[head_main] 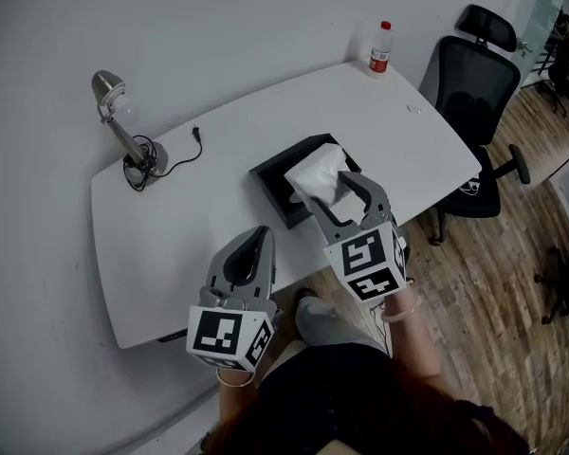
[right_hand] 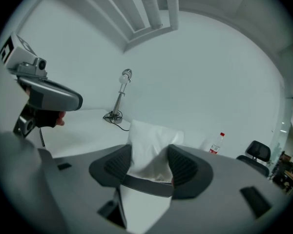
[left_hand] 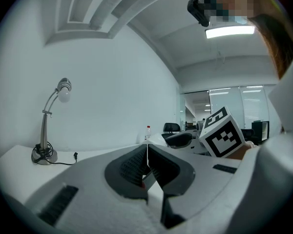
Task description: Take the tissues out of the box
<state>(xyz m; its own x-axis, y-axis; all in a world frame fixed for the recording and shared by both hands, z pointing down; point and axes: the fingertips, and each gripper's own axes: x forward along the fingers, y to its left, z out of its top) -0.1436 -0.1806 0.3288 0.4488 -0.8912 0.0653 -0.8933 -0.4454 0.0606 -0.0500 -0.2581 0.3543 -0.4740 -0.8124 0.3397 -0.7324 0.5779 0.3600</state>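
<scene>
Between the right gripper's (right_hand: 150,164) fingers (right_hand: 186,167), its own view shows tissues (right_hand: 149,147) pinched.

The black box (head_main: 270,180) is sitting open and a bit skewed near the desk's (head_main: 171,245) front edge, right of middle. A white tissue (head_main: 318,172) is poking up above it, all bunched and puffy.

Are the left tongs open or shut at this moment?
Shut. In the left gripper view the left tongs meet tip to tip along one line, with nothing between them.
</scene>
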